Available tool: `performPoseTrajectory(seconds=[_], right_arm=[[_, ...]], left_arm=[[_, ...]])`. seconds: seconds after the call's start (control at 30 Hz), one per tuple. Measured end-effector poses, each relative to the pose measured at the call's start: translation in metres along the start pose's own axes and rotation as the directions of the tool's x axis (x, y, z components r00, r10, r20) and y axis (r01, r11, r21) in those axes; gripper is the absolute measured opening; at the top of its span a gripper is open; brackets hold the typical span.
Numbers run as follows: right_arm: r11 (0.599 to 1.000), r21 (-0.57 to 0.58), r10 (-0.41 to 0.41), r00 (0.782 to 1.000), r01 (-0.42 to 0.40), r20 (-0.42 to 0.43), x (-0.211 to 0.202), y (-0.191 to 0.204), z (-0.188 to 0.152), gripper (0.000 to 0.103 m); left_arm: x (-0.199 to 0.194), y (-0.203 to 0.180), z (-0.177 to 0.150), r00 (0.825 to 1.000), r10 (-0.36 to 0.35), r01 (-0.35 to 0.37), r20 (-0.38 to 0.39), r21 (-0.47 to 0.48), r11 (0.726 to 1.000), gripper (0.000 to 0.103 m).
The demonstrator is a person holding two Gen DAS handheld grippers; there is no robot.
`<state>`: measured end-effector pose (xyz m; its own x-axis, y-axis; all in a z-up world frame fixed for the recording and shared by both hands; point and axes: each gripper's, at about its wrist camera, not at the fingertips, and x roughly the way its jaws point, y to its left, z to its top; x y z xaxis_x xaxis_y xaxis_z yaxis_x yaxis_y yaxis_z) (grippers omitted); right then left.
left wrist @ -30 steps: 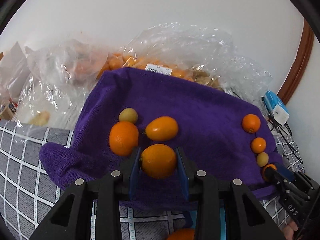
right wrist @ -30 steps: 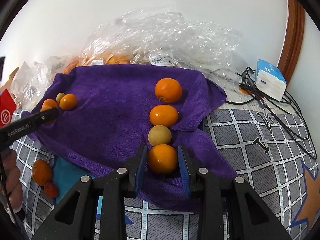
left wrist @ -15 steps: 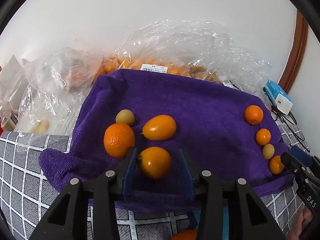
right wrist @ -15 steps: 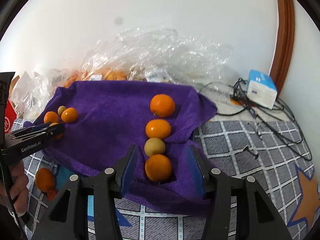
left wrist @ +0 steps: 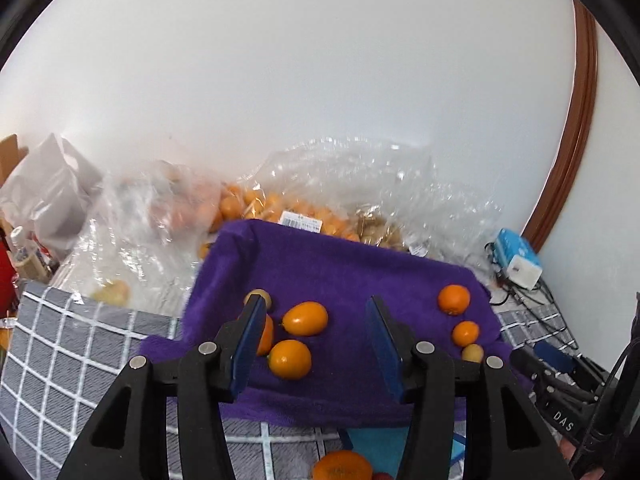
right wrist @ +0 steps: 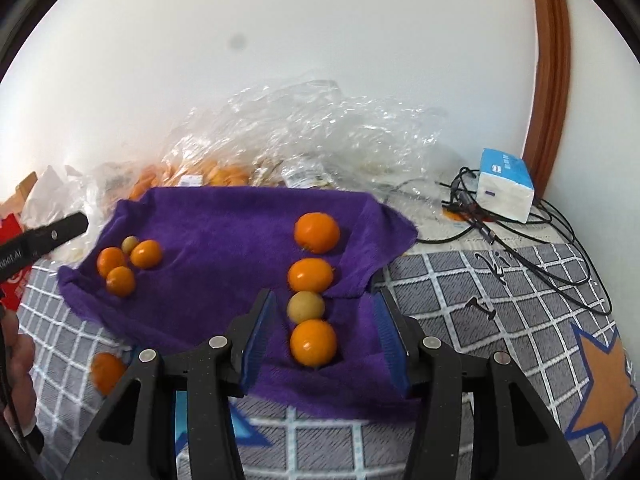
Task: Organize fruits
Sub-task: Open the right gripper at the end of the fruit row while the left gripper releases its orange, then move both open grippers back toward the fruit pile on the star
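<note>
My left tongs [left wrist: 316, 344] are opening, blue pads spread with clear air on both sides of the orange kumquat [left wrist: 289, 359] that lies between them on the purple towel [left wrist: 360, 276]; neither pad touches it. My right tongs [right wrist: 325, 340] stand apart too, and the round orange fruit [right wrist: 313, 342] between them rests free on the towel's near fold.

Closest to me in the left view, another orange [left wrist: 342, 466] sits on the grey checked cover [left wrist: 72, 336], off the towel's front edge.

Just past the left tongs lie an oval kumquat [left wrist: 305, 318], a bigger orange [left wrist: 264, 334] half hidden by my left pad, and a small pale fruit [left wrist: 262, 296] behind it, all clustered on the towel's left side.

In the right view a line runs away from me on the towel's right side: the fruit between my pads, a pale yellow-brown one [right wrist: 306, 306] touching it, an orange one [right wrist: 310, 275], then a larger orange [right wrist: 317, 232] a little apart.

Beyond the towel, crumpled clear plastic bags [right wrist: 304, 136] hold more orange fruit against the white wall. A blue-and-white box [right wrist: 506, 190] sits among black cables [right wrist: 560, 236] to the right.
</note>
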<state>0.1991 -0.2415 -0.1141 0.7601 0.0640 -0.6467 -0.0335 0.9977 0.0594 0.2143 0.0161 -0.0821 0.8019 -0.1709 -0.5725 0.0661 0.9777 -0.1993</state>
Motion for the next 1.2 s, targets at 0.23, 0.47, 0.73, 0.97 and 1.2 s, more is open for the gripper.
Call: performPoseTrajectory(seconds=[0.23, 0.47, 0.73, 0.97, 1.2], right_arm=[[1.0, -0.004, 0.006, 1.0, -0.006, -0.005, -0.032, 0.015, -0.011, 0.069], [0.999, -0.036, 0.023, 0.999, -0.024, -0.029, -0.046, 0.035, -0.038, 0.052], [0.983, -0.09, 0.15, 0.983, -0.159, -0.105, -0.037, 0.084, -0.066, 0.051], [0.958, -0.206, 0.162, 0.969, -0.199, -0.184, -0.012, 0.127, -0.078, 0.04], [0.952, -0.218, 0.161, 0.959, -0.213, -0.233, 0.008, 0.134, -0.078, 0.037]], left_arm=[[-0.028, 0.024, -0.022, 0.998, 0.005, -0.005, -0.056, -0.002, 1.0, 0.05], [-0.039, 0.072, -0.063, 0.988, 0.087, -0.093, -0.125, -0.043, 0.995, 0.05], [-0.044, 0.123, -0.099, 0.964, 0.194, -0.215, -0.183, -0.102, 0.971, 0.05], [-0.046, 0.136, -0.109, 0.97, 0.16, -0.19, -0.185, -0.156, 0.969, 0.058], [-0.049, 0.139, -0.113, 0.975, 0.131, -0.164, -0.178, -0.185, 0.969, 0.06]])
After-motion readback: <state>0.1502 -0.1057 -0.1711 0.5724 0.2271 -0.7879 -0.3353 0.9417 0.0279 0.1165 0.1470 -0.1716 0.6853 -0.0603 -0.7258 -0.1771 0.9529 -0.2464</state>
